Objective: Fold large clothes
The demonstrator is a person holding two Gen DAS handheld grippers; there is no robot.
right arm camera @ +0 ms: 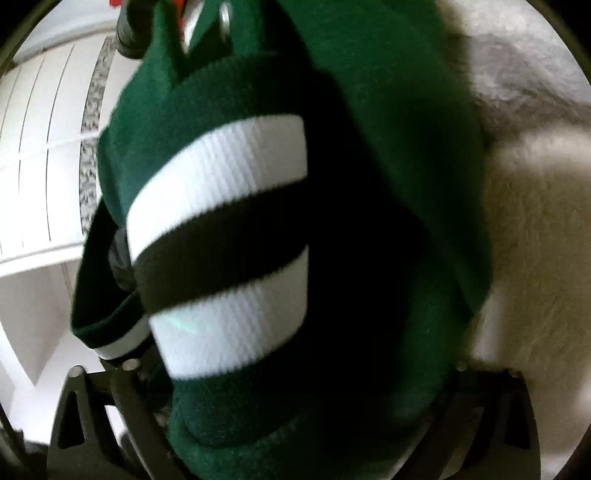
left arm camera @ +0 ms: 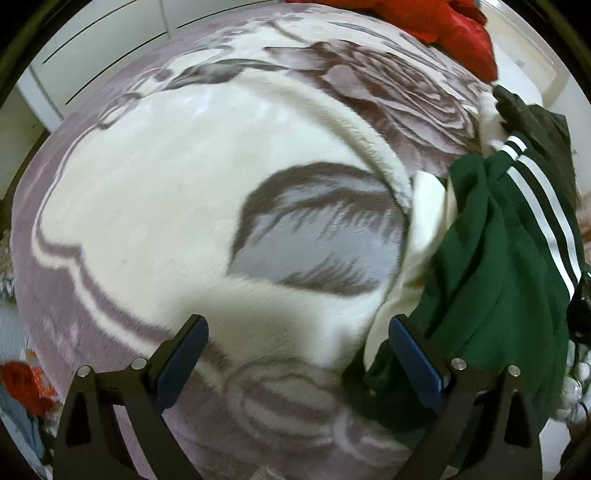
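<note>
A dark green garment with white and black stripes (left arm camera: 491,258) hangs in folds at the right of the left wrist view, lifted above the fleece blanket (left arm camera: 155,192) that covers the bed. My left gripper (left arm camera: 295,354) is open and empty over the blanket, its right finger beside the garment's lower edge. In the right wrist view the green garment (right arm camera: 258,229) fills the frame and drapes over my right gripper (right arm camera: 295,424), hiding the fingertips. The cloth hangs from between the fingers, so the gripper looks shut on it.
A red garment (left arm camera: 450,26) lies at the far edge of the bed. White cabinet doors (left arm camera: 92,55) stand behind the bed and also show in the right wrist view (right arm camera: 40,166). A dark item (left arm camera: 517,107) lies at the bed's right edge.
</note>
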